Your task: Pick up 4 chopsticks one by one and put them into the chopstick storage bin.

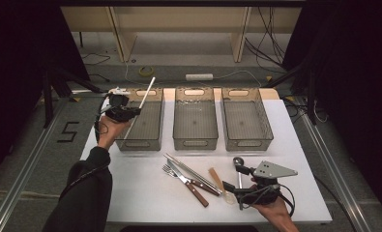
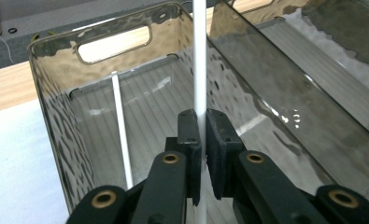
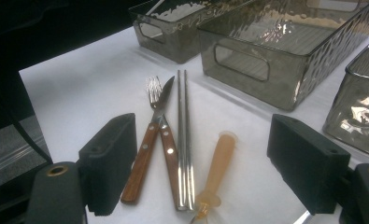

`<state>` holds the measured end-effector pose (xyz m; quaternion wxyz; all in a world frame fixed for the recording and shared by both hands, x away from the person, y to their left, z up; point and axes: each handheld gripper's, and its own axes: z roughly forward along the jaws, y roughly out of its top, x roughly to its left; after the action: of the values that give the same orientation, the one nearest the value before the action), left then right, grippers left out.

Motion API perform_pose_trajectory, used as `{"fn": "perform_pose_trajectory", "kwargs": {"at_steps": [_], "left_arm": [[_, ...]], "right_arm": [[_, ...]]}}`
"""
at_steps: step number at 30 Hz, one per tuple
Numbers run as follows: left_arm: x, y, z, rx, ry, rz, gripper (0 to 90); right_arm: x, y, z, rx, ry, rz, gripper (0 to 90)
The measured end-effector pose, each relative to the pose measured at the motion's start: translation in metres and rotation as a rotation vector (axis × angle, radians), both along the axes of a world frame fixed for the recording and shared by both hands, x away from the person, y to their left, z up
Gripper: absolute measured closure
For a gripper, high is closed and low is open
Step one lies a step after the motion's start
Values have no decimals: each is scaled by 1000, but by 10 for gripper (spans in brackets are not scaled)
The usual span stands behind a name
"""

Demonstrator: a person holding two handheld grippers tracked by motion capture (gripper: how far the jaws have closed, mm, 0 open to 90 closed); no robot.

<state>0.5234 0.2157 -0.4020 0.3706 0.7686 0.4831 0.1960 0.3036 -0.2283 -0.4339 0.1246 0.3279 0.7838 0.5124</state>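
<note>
The fingers (image 2: 190,140) of my left gripper (image 1: 123,112) are pinched tight on a white chopstick (image 2: 200,56), the pads nearly meeting with only the thin stick between them. The stick runs up and away from the jaws, its far end leaning past the far rim of the left bin (image 1: 125,140). In the left gripper view I see a second white chopstick (image 2: 120,135) already lying on the ribbed floor of that bin, along its left wall.

To finish this well, I judge I should bring the held stick lower and flatter before letting go, so it lies lengthwise inside the bin instead of tipping over the rim. Its line should roughly match the stick already there, and the far tip needs to clear the handle cut-out in the far wall. A slow opening near the floor should keep it from bouncing.

My right gripper (image 1: 246,191) waits at the near right of the table (image 1: 130,193), jaws spread wide and holding nothing. Just ahead of it lie a fork (image 3: 147,135), a knife (image 3: 166,126), a pair of metal chopsticks (image 3: 184,140) and an amber spoon (image 3: 217,168), with a metal scoop (image 1: 238,162) to the right. The middle bin (image 1: 195,140) and right bin (image 1: 248,140) sit beyond.
</note>
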Motion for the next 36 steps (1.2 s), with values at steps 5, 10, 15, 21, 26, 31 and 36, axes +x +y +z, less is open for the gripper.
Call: {"fn": "perform_pose_trajectory", "kwargs": {"at_steps": [5,10,15,21,26,31,36], "left_arm": [[1,-1,-6,4,6,9,843],[2,-1,-11,18,24,16,843],[3,-2,-15,17,49,21,841],[5,-4,-17,49,60,36,837],[4,-4,-17,55,63,71,723],[-6,-3,-14,38,78,65,602],[-28,-4,-8,-14,64,31,482]], "right_arm": [[0,0,0,-3,1,0,253],[0,1,0,-4,0,2,253],[0,0,0,-1,0,0,253],[0,0,0,-2,-1,1,253],[0,0,0,-2,-2,1,253],[-1,0,0,-3,-1,0,253],[0,1,0,-2,6,2,255]]}}
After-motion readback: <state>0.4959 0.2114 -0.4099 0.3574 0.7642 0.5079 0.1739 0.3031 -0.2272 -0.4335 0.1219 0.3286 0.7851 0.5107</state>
